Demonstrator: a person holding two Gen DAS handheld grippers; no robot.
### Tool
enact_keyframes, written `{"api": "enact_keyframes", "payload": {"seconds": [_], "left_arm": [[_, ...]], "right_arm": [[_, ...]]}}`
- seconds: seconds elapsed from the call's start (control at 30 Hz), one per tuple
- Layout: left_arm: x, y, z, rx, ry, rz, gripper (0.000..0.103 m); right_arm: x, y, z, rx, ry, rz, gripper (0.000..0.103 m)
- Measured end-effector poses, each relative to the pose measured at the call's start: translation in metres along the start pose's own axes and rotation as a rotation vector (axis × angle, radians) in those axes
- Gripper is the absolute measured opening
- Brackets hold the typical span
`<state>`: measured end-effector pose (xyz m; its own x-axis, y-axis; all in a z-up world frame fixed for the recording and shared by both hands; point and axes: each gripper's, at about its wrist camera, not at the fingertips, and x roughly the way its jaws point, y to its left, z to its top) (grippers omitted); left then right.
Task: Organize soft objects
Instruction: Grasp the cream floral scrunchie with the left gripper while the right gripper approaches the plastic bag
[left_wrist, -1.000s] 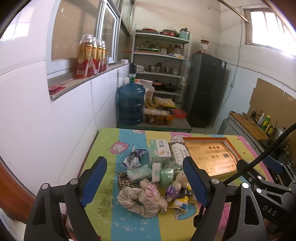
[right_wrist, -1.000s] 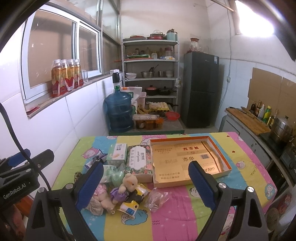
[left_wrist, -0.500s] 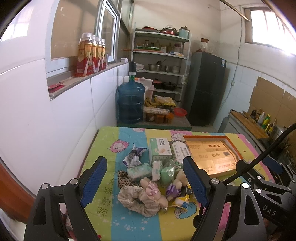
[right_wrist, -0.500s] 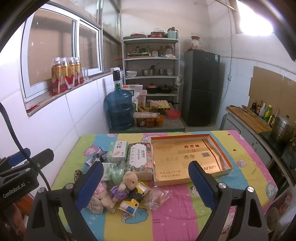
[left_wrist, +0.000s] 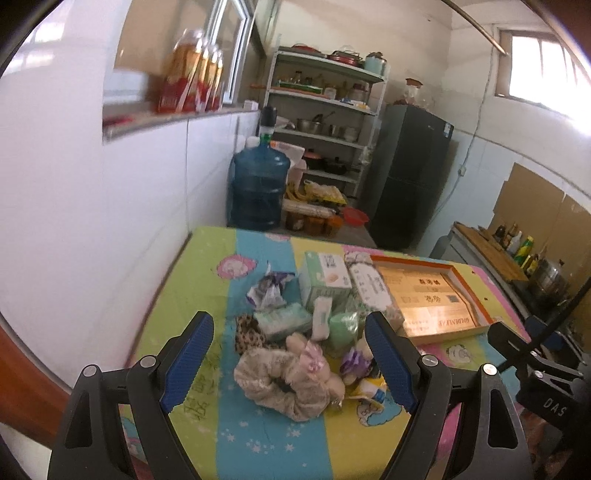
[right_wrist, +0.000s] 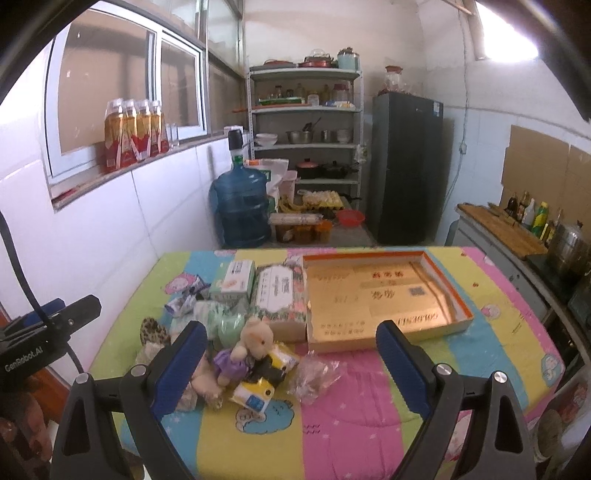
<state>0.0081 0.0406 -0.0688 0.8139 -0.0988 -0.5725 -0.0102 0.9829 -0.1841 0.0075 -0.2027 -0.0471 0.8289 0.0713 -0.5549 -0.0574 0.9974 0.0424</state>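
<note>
Left hand-held gripper (left_wrist: 290, 354) and right hand-held gripper (right_wrist: 288, 360) both gape wide, holding nothing.

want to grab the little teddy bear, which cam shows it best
The right wrist view: the teddy bear faces the camera, face and purple outfit clear. In the left wrist view the right finger of the tongs mostly hides it.

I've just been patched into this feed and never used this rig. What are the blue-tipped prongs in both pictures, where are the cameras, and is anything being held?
The prongs are two handheld grippers, one in each of a person's hands; each camera looks forward along its own gripper. The left gripper and right gripper are both open and hold nothing. They hover above a table with a colourful cloth. On it lies a pile of soft things: a teddy bear, a beige scrunchie, tissue packs. Beside the pile sits an empty orange-rimmed box.
</note>
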Motion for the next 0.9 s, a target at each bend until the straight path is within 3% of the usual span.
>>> {"api": "enact_keyframes", "payload": {"seconds": [0.27, 0.43, 0.67, 0.8, 0.9], "left_arm": [[0.041, 0.018, -0.044, 0.028, 0.048, 0.012, 0.085], [0.068, 0.027, -0.062, -0.012, 0.087, -0.019, 0.085], [0.105, 0.035, -0.083, 0.04, 0.114, 0.007, 0.084], [0.124, 0.042, -0.09, 0.039, 0.156, 0.0, 0.07], [0.137, 0.043, -0.093, 0.052, 0.183, -0.018, 0.05]], "right_arm": [[0.015, 0.004, -0.024, -0.026, 0.036, 0.037, 0.093], [0.024, 0.008, -0.035, -0.045, 0.075, 0.043, 0.093], [0.029, 0.004, -0.044, -0.048, 0.112, 0.021, 0.093], [0.034, 0.0, -0.049, -0.029, 0.14, 0.011, 0.093], [0.042, -0.005, -0.054, -0.007, 0.17, 0.01, 0.093]]}}
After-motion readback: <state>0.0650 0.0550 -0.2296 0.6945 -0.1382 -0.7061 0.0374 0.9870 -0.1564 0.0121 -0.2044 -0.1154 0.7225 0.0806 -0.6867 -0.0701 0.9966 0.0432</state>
